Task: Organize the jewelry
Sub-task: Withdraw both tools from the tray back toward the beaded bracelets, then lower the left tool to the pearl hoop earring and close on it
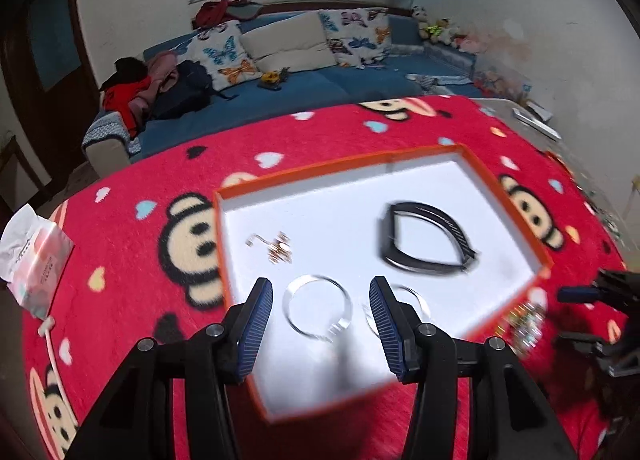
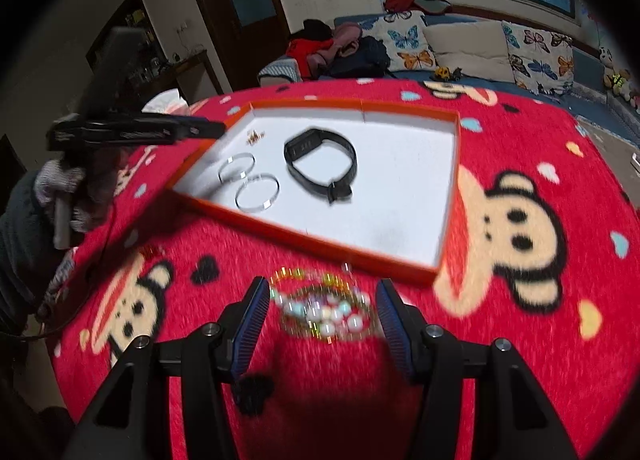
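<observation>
- left gripper (image 1: pixel 321 324): jaws parted, nothing gripped; held over the near part of the tray, one clear bangle seen in the gap between its fingers, lying on the tray floor.
- right gripper (image 2: pixel 320 320): jaws parted, pads clear of everything; a pile of beaded bracelets lies on the cloth between its fingers.
- tray (image 1: pixel 516 196): shallow orange box, white inside, lying flat on the red cloth.
- clear bangles, two (image 1: pixel 318 310) (image 1: pixel 400 310): inside the tray near its front edge, side by side, rims overlapping in the right wrist view.
- black wristband (image 1: pixel 428 238): inside the tray, toward its middle, strap looped shut.
- small gold piece (image 1: pixel 280 248): inside the tray near its left wall; too blurred to name.
- beaded bracelets (image 2: pixel 324 306): pearl and coloured beads, heaped on the cloth just outside the tray's front edge.
- cloth (image 2: pixel 520 360): red fleece with cartoon monkey faces and hearts.
- tissue pack (image 1: pixel 34 260): at the cloth's left edge.
</observation>
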Tool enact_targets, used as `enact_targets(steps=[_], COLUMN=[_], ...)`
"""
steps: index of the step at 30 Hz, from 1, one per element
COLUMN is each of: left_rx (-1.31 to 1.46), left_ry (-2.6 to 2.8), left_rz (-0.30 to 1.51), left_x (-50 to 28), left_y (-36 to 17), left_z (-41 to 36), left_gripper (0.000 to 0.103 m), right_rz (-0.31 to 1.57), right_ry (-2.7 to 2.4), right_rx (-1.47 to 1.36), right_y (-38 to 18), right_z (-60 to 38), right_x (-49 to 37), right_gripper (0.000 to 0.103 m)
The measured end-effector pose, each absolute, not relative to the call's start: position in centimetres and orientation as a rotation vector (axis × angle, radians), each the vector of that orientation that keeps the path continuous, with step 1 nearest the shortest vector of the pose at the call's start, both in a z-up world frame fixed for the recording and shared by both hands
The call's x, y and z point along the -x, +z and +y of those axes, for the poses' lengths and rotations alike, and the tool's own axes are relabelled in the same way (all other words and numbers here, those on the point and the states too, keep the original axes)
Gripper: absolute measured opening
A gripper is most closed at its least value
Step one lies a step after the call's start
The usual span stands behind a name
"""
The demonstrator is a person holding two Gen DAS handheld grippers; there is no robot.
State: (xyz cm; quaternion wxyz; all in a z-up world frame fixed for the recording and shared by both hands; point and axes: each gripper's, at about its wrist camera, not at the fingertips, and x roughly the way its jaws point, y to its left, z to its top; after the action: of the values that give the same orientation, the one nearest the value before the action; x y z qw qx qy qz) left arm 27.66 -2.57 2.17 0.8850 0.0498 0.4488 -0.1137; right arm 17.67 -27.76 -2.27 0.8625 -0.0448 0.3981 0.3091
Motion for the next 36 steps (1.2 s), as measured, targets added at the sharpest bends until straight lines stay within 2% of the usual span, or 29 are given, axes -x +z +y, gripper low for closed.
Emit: enact_targets(steps=[9,21,25,30,36], left_rx=[-0.143,-0.172,-0.187,-0.215,-0.257], left_ry=[-0.409,-0.518,-0.535,-0.58,-0.607], left_rz=[0.926,0.986,1.001,1.002,1.044], left_x=[-20.7,-18.5,-18.6,-18.9,-19.2], left_y=[2.2,-0.8,-1.8,-2.8,-4.2], left_z=[-8.8,-13.6,-13.9,-14.9,-15.3], left_gripper=[0.054,0.053,0.044,0.024,0.023], right_rz=[0.86,0.895,0.899,0.896,0.895], right_ry=[0.625,0.61,0.615,0.619,0.621], right_rx=[0.087,0.044,0.024,0.015,0.003], right_y=[-3.1,-4.5,-4.8,-4.8,-4.9], right_z=[-29.4,-31.1,-31.4,-31.4,-31.6], right_x=[-16.3,-15.7,-15.7,-15.7,-15.8], right_gripper=[0.06,0.06,0.06,0.061,0.061])
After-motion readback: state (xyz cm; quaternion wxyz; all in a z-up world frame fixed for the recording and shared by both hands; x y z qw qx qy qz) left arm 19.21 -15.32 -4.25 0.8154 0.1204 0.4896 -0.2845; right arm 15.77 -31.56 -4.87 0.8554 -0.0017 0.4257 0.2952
